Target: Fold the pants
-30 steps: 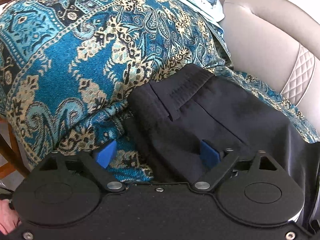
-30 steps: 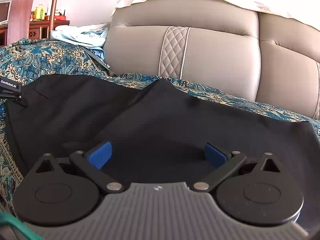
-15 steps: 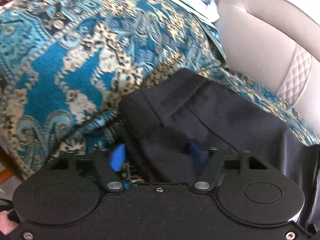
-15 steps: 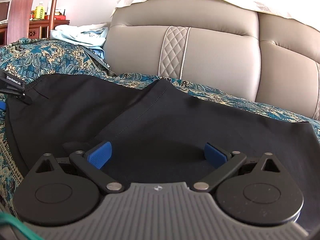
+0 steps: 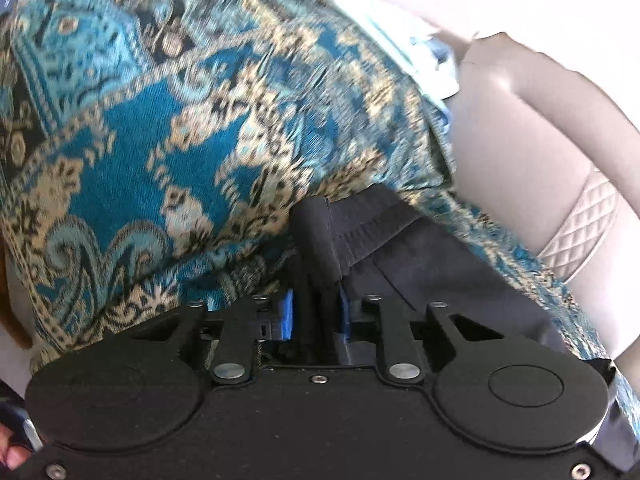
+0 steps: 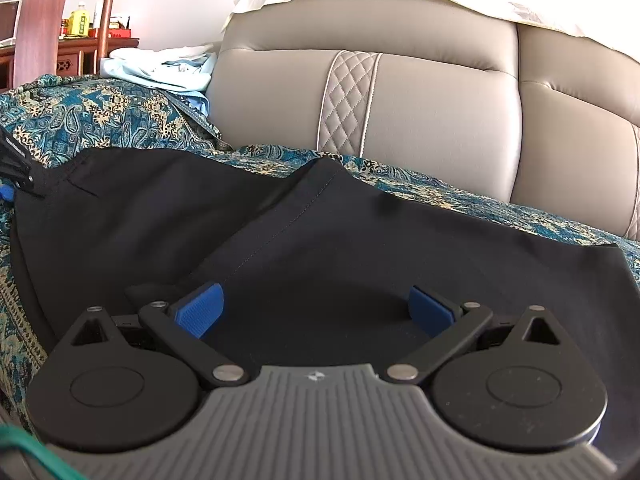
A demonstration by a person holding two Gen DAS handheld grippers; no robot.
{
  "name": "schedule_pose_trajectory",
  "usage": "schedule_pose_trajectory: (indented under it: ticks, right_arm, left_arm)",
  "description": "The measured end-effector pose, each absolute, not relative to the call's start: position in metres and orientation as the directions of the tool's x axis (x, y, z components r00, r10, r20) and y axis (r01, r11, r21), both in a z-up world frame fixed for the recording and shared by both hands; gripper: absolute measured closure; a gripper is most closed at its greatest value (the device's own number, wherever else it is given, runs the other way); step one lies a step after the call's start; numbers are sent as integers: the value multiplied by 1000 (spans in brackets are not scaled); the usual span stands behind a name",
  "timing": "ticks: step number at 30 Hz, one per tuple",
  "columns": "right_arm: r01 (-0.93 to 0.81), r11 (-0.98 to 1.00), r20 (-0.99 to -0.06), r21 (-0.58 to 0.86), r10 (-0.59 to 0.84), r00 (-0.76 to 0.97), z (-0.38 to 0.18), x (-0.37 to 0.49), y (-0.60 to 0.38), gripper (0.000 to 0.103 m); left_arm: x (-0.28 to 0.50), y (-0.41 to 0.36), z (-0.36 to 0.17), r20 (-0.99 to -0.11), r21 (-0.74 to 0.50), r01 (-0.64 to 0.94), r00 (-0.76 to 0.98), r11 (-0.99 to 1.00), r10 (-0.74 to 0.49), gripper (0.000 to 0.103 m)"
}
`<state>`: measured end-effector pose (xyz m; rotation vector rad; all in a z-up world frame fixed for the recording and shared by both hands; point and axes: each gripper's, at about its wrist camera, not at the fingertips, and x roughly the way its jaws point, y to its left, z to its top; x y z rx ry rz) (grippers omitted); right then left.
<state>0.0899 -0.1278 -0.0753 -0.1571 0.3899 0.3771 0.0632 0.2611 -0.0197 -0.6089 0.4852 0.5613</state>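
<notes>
Black pants (image 6: pixel 340 240) lie spread on a sofa seat covered with a blue patterned throw. In the left wrist view my left gripper (image 5: pixel 316 314) is shut on the waistband corner of the pants (image 5: pixel 320 240), the fabric bunched between the blue pads. In the right wrist view my right gripper (image 6: pixel 316 312) is open, its blue pads (image 6: pixel 200 312) low over the middle of the pants with nothing between them. The left gripper also shows at the far left edge of the right wrist view (image 6: pixel 14 168).
The blue and gold throw (image 5: pixel 160 140) covers the armrest and seat. The grey leather sofa back (image 6: pixel 440 112) rises behind. Light blue clothes (image 6: pixel 160 68) lie on the armrest. A wooden cabinet with bottles (image 6: pixel 80 40) stands far left.
My left gripper has closed on the waistband corner of the pants, and its view has shifted. The right gripper has stayed open and still.
</notes>
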Motion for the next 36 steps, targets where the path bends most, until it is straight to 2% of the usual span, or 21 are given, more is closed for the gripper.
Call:
schedule_pose_trajectory:
  ticks: [1, 3, 5, 6, 8, 11, 15, 21, 26, 29, 32, 36]
  right_arm:
    - [-387, 919, -398, -78, 327, 857, -75, 90, -127, 0]
    - [-386, 919, -398, -79, 326, 858, -75, 90, -127, 0]
    - [-387, 919, -399, -78, 327, 856, -75, 90, -127, 0]
    - [-388, 918, -400, -77, 328, 856, -75, 90, -128, 0]
    - [-389, 918, -404, -73, 330, 853, -74, 90, -129, 0]
    - [-398, 916, -415, -46, 345, 842, -71, 91, -132, 0]
    - [-405, 913, -399, 43, 388, 831, -59, 91, -146, 0]
    - [-329, 928, -347, 173, 371, 862, -35, 93, -193, 0]
    - [-211, 895, -336, 393, 353, 873, -26, 104, -257, 0]
    - [-157, 815, -313, 557, 381, 870, -30, 107, -299, 0]
    - [-131, 701, -269, 701, 430, 862, -40, 105, -333, 0]
    - [-135, 621, -245, 772, 488, 838, -55, 100, -352, 0]
  left_arm:
    - [63, 260, -20, -563, -399, -604, 755, 690, 335, 83]
    - [69, 274, -34, -617, -444, -627, 732, 640, 289, 72]
    - [65, 286, -42, -593, -537, -614, 763, 579, 258, 68]
    - [65, 289, -41, -599, -554, -618, 761, 558, 248, 69]
    - [66, 286, -35, -618, -520, -640, 739, 565, 268, 83]
    - [66, 267, -15, -583, -432, -624, 744, 651, 327, 88]
    - [66, 238, 19, -499, -381, -544, 802, 748, 329, 89]
    - [74, 164, 71, -354, -325, -328, 912, 887, 208, 89]
    - [84, 79, 81, -292, -232, -103, 956, 967, 32, 88]
    - [91, 21, 67, -316, -170, 14, 946, 985, -68, 88]
    - [100, -26, 45, -382, -150, 94, 912, 984, -146, 87]
    - [105, -75, 10, -478, -85, 170, 858, 982, -190, 87]
